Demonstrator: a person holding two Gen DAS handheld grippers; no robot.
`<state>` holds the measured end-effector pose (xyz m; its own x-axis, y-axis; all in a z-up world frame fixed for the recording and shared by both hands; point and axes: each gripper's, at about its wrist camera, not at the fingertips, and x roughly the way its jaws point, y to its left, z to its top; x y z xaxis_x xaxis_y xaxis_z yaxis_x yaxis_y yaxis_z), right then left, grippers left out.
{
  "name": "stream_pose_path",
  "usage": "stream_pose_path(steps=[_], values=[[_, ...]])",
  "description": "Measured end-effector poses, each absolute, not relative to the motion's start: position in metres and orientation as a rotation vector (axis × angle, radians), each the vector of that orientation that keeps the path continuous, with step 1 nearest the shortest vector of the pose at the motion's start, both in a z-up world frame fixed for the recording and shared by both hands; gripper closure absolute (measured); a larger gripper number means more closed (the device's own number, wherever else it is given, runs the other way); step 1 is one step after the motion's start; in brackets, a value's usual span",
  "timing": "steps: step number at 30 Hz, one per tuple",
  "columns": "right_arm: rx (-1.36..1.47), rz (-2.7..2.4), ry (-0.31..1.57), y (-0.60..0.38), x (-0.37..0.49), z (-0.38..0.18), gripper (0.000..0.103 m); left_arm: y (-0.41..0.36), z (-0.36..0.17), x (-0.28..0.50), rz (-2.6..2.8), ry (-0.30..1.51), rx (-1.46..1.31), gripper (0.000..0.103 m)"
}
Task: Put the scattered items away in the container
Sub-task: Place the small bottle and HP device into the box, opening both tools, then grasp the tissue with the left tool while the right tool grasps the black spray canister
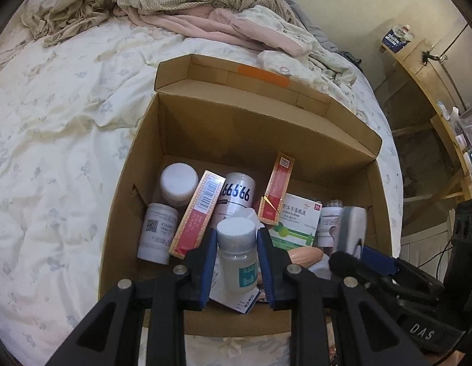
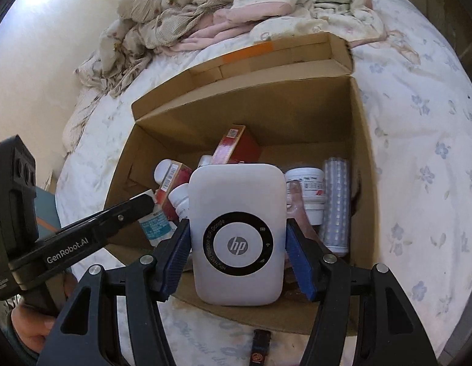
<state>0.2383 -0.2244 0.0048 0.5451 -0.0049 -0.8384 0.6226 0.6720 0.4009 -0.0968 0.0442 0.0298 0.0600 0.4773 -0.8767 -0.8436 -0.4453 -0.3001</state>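
An open cardboard box (image 1: 245,128) stands on the bed and holds several bottles and medicine boxes. My left gripper (image 1: 237,251) is shut on a small white-capped pill bottle (image 1: 237,253) and holds it over the box's near side. My right gripper (image 2: 237,244) is shut on a white HP device (image 2: 237,235) and holds it above the same box (image 2: 362,152). The right gripper also shows at the right edge of the left wrist view (image 1: 351,250), and the left gripper's finger (image 2: 126,213) reaches in from the left of the right wrist view.
Red boxes (image 1: 199,210), white bottles (image 1: 158,231) and a green-and-white box (image 1: 297,222) lie in the box. A small dark item (image 2: 260,347) lies on the bedsheet before the box. Crumpled bedding (image 1: 181,3) is piled behind. Wooden shelves (image 1: 425,97) stand at the right.
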Motion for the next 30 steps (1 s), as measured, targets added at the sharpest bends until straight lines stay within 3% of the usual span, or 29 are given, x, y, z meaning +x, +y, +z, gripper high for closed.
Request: stream_pose_path(steps=[1, 3, 11, 16, 19, 25, 30], values=[[0.758, -0.424, 0.954, -0.224, 0.241, 0.002, 0.037, 0.045, 0.028, -0.097, 1.609, 0.422, -1.297, 0.068], [0.757, -0.428, 0.97, -0.221, 0.244, -0.002, 0.035, 0.044, 0.027, -0.099, 1.599, 0.418, -1.329, 0.043], [0.768, -0.506, 0.899, -0.219, 0.231, 0.018, 0.02, 0.009, 0.048, -0.112, 1.472, 0.165, -1.426, 0.035], [0.796, -0.537, 0.803, -0.226, 0.212, 0.037, 0.02, -0.021, 0.066, -0.108, 1.435, 0.137, -1.389, 0.035], [0.823, -0.563, 0.762, -0.228, 0.199, 0.044, 0.02, -0.044, 0.067, -0.107, 1.407, 0.107, -1.365, 0.026], [0.883, -0.545, 0.685, -0.216, 0.166, 0.058, 0.02, -0.088, 0.039, -0.12, 1.352, 0.028, -1.433, 0.026], [0.783, -0.488, 0.768, -0.204, 0.151, 0.074, 0.02, -0.12, -0.002, -0.111, 1.303, 0.023, -1.507, 0.026]])
